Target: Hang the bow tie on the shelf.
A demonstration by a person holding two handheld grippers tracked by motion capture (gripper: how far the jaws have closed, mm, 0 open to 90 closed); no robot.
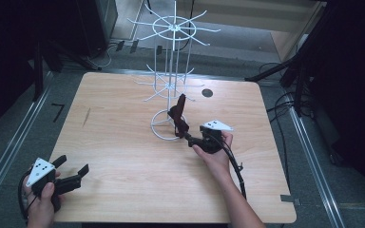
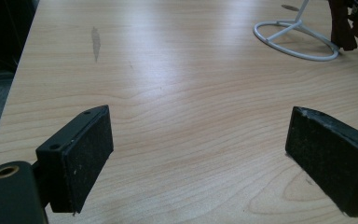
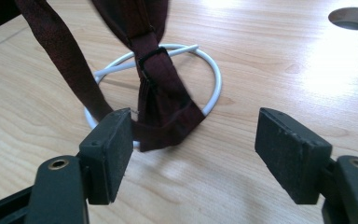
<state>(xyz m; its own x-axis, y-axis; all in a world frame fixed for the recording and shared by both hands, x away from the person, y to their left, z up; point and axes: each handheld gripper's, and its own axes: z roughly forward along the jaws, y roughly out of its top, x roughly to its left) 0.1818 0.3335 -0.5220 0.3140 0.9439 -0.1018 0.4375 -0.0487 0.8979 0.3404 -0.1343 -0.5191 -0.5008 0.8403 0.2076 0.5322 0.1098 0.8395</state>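
A white wire display rack (image 1: 171,80) stands on the wooden table (image 1: 123,180), its round base ring (image 1: 158,131) resting on the wood. A dark red fabric strap with a black buckle (image 1: 179,118) hangs from one of its lower arms, its end reaching the base. My right gripper (image 1: 190,138) points at the strap's lower end from the right and is open. In the right gripper view the strap (image 3: 161,93) hangs over the base ring (image 3: 216,79) just beyond the left jaw, with no pad pressing it. My left gripper (image 1: 74,165) stands open at the table's near left corner, nothing between its pads (image 2: 86,154).
A round cable hole (image 1: 207,93) sits in the table behind and to the right of the rack. The table's left edge (image 2: 21,70) is close to my left gripper. Black stands and cables (image 1: 290,76) line the floor at the right.
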